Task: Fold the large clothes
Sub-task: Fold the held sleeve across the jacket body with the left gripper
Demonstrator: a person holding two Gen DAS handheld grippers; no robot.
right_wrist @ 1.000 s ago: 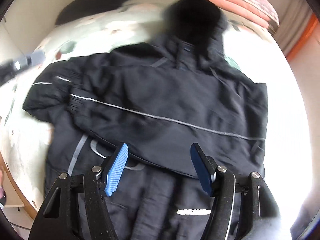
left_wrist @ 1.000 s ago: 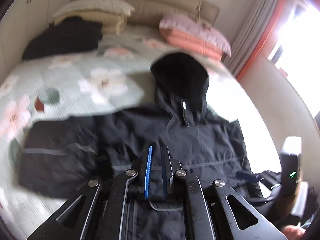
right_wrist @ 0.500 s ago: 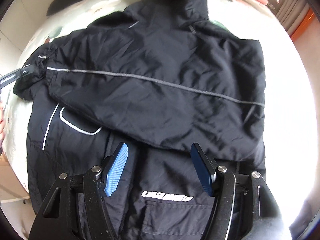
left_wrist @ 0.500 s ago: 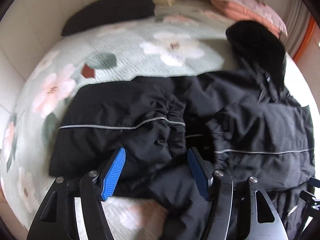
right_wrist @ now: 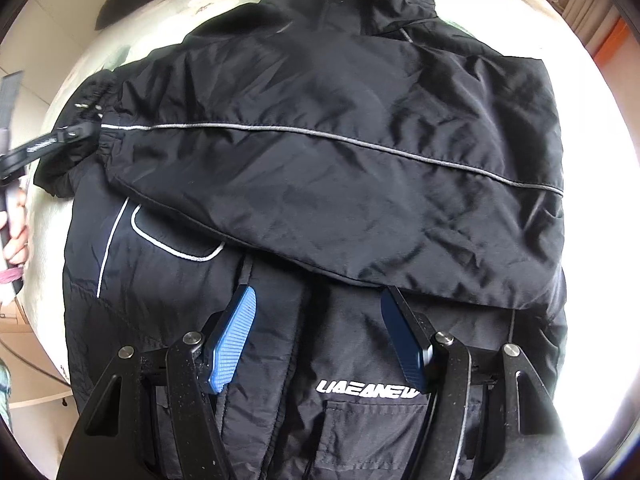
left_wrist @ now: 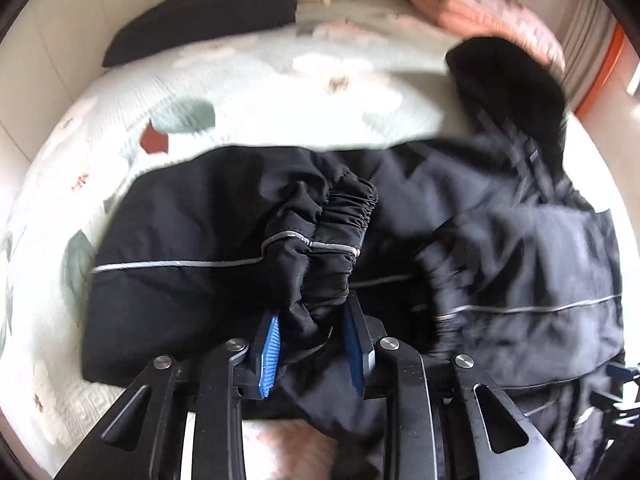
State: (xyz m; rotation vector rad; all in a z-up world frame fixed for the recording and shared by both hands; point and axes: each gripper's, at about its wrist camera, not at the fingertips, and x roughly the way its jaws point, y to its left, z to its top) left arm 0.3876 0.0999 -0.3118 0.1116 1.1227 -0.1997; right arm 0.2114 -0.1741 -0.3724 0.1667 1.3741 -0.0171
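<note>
We see a black hooded jacket [right_wrist: 328, 184] spread across a bed [left_wrist: 248, 80] with a pale floral cover, filling most of both views. In the left wrist view, our left gripper [left_wrist: 312, 344] sits at the lower centre, its blue pads closed onto the bunched fabric at the elastic cuff [left_wrist: 336, 236] of one sleeve [left_wrist: 192, 256], which lies out toward the left of the frame with a grey reflective stripe running along it. The hood [left_wrist: 508, 80] lies at the upper right, next to a pink pillow [left_wrist: 480, 4]. At the upper left of that frame lies another dark garment [left_wrist: 204, 12].

In the right wrist view, our right gripper [right_wrist: 318, 332] hovers at the lower centre with its fingers well apart, holding nothing, above the jacket front just over the white logo lettering [right_wrist: 368, 388]. The other sleeve [right_wrist: 340, 176] is folded across the chest, its stripe running from left to right.
</note>
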